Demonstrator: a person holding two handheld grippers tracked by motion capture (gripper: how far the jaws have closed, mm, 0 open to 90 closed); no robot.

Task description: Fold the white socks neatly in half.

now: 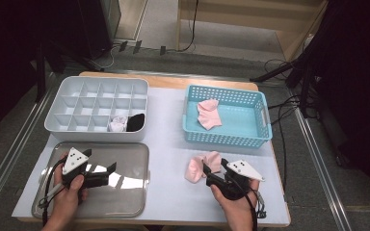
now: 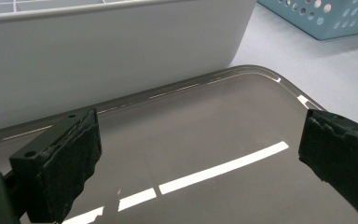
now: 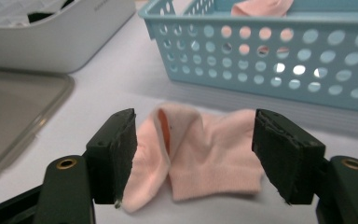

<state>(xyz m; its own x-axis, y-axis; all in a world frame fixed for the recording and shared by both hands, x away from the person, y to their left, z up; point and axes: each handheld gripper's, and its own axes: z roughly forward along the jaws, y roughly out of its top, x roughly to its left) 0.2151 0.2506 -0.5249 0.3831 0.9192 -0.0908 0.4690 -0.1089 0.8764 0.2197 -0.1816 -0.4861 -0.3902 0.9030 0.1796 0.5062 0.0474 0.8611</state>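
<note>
My left gripper [image 1: 107,169] hangs over the steel tray [image 1: 135,202], jaws apart, empty. My right gripper [image 1: 211,168] has jaws apart around the pink sock [image 1: 201,165], pads not pressing. Sock lies folded on the table [image 1: 168,144] just before the blue basket [image 1: 226,137], long axis crosswise between the jaws.

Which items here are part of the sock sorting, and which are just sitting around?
In the job: pink sock on the table between the open right gripper jaws; pink sock in the blue basket; blue basket; divided grey organizer.

Lying about: metal tray; floor cables.
</note>
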